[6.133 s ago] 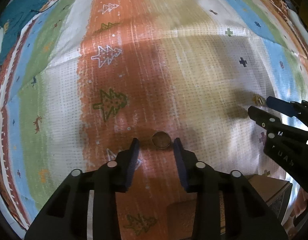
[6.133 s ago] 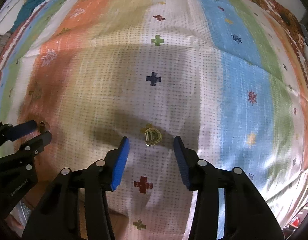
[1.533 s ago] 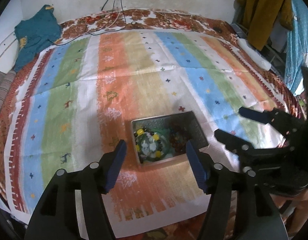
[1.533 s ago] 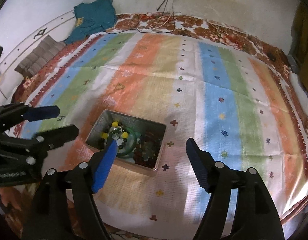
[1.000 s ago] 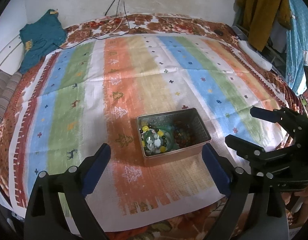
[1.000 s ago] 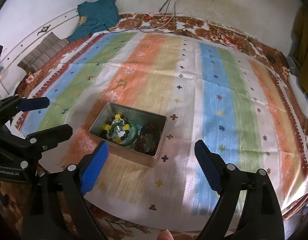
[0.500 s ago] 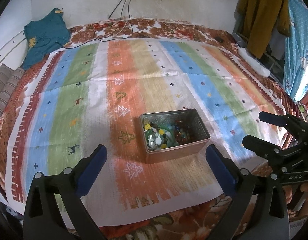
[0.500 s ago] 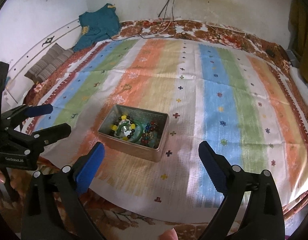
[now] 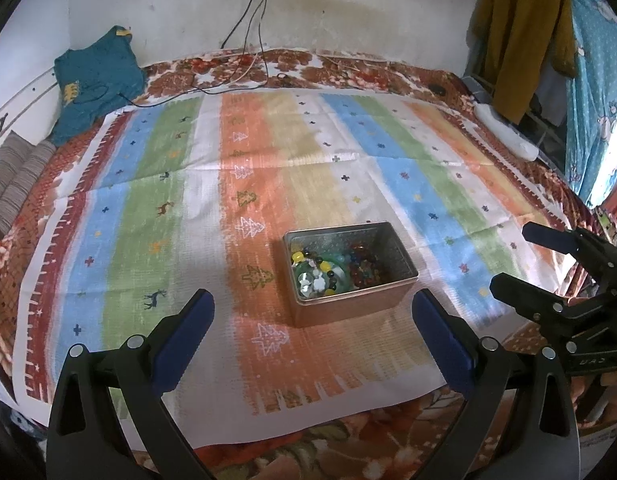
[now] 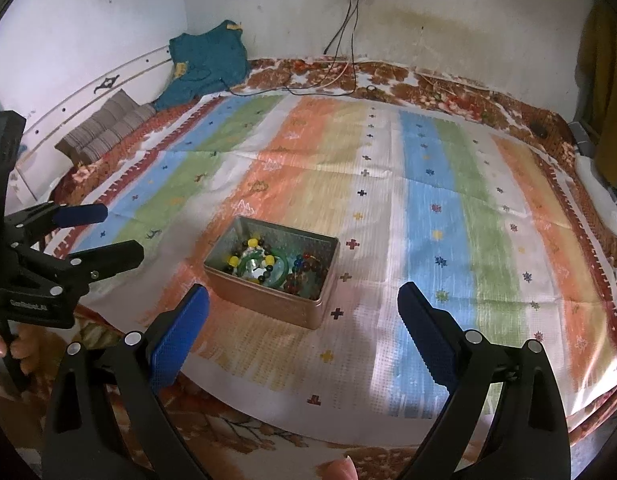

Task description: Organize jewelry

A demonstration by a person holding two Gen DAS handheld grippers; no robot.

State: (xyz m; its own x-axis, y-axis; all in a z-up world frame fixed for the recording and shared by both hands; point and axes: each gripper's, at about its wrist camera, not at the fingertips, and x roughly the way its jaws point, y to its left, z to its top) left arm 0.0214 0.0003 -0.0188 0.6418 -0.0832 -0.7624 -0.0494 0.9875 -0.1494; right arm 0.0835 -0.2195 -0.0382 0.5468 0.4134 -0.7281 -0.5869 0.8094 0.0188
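The metal box [image 9: 350, 280] with beaded jewelry [image 9: 332, 270] stands on the striped cloth [image 9: 168, 208]; left gripper [image 9: 312, 330] and right gripper [image 10: 302, 328] hover near it, fingers wide, holding nothing.

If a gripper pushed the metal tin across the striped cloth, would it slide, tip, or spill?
The tin looks low, wide and flat-bottomed, so tipping seems unlikely. The woven cloth may drag and bunch rather than let it slide freely. The beads lie below the rim, so they would probably stay in.

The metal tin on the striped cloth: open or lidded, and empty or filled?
Open and partly filled. The metal tin shows no lid, and beaded jewelry lies inside, its inner walls still visible above.
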